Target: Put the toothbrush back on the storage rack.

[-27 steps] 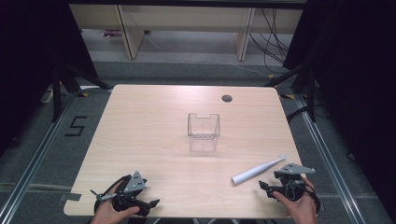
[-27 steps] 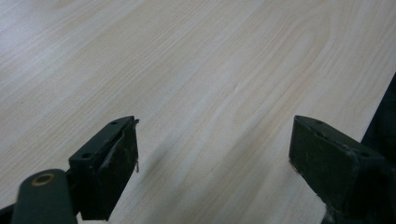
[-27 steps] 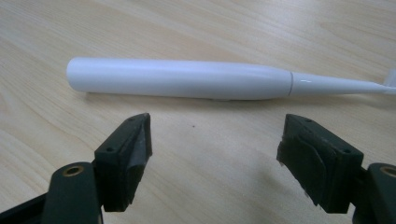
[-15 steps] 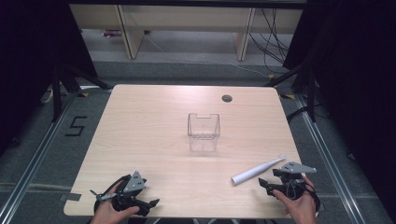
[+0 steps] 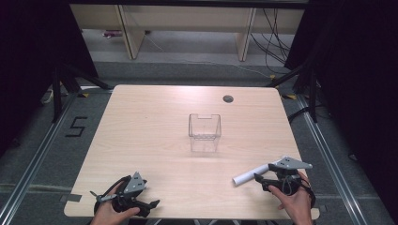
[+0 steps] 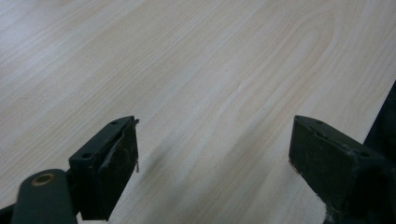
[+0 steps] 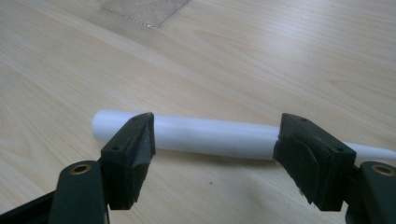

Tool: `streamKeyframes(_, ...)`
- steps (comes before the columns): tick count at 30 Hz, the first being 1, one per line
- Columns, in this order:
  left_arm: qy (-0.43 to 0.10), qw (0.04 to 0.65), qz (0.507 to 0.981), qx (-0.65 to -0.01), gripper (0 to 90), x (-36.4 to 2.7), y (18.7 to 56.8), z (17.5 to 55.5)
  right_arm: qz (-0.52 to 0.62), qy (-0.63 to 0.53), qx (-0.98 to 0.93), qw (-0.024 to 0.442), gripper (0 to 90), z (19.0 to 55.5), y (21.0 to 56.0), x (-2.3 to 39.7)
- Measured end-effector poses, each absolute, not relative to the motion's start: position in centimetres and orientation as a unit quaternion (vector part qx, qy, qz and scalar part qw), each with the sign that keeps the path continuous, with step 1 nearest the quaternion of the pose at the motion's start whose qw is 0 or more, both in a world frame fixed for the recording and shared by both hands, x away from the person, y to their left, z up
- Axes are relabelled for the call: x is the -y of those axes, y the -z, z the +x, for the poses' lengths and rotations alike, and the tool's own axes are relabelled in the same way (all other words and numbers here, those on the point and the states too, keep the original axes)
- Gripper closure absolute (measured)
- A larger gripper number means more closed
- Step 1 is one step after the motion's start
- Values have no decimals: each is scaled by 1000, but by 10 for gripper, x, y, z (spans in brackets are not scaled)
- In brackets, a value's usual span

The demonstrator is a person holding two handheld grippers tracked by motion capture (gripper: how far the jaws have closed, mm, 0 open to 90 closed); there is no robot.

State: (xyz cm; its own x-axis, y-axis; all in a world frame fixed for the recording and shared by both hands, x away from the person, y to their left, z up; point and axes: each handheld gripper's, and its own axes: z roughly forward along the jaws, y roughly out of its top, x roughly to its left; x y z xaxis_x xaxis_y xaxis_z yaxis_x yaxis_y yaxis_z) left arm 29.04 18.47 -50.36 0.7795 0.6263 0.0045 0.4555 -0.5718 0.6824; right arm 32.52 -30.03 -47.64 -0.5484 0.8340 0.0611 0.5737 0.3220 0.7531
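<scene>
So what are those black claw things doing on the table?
A person holds a two-jaw gripper in each hand at the near edge of a wooden table. The right gripper has its jaws open, right up against a white tube that lies flat on the table, crosswise in front of them, not gripped. The left gripper is open over bare wood. A clear plastic box stands in the middle of the table.
</scene>
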Motion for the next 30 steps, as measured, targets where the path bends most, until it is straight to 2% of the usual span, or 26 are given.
streamKeyframes(3, -125, 345, 879, -304, 151, -185, 503, 291, 442, -392, -790, 164, 299, 329, 476, 292)
streamKeyframes(5, -125, 343, 880, -303, 151, -185, 503, 291, 449, -401, -785, 143, 358, 329, 475, 286)
streamKeyframes(6, -125, 343, 880, -303, 151, -185, 503, 291, 433, -403, -792, 152, 379, 332, 475, 286)
streamKeyframes(8, -125, 345, 879, -303, 151, -185, 503, 290, 423, -405, -797, 150, 477, 333, 473, 281)
streamKeyframes(10, -125, 345, 879, -304, 151, -185, 503, 290, 420, -407, -797, 149, 497, 333, 473, 279)
streamKeyframes(11, -124, 345, 880, -303, 151, -185, 503, 290, 413, -402, -804, 148, 582, 334, 472, 274)
streamKeyframes(13, -124, 344, 881, -302, 151, -184, 503, 290, 409, -405, -805, 141, 612, 336, 473, 271)
streamKeyframes(18, -125, 345, 880, -303, 151, -185, 503, 291, 391, -382, -826, 136, 773, 343, 475, 258)
streamKeyframes(20, -124, 345, 879, -304, 151, -185, 503, 290, 387, -378, -830, 136, 790, 344, 476, 256)
streamKeyframes(23, -125, 345, 879, -304, 151, -185, 503, 290, 362, -371, -844, 139, 862, 348, 478, 251)
streamKeyframes(30, -122, 341, 882, -301, 151, -185, 502, 291, 354, -355, -855, 130, 897, 353, 485, 238)
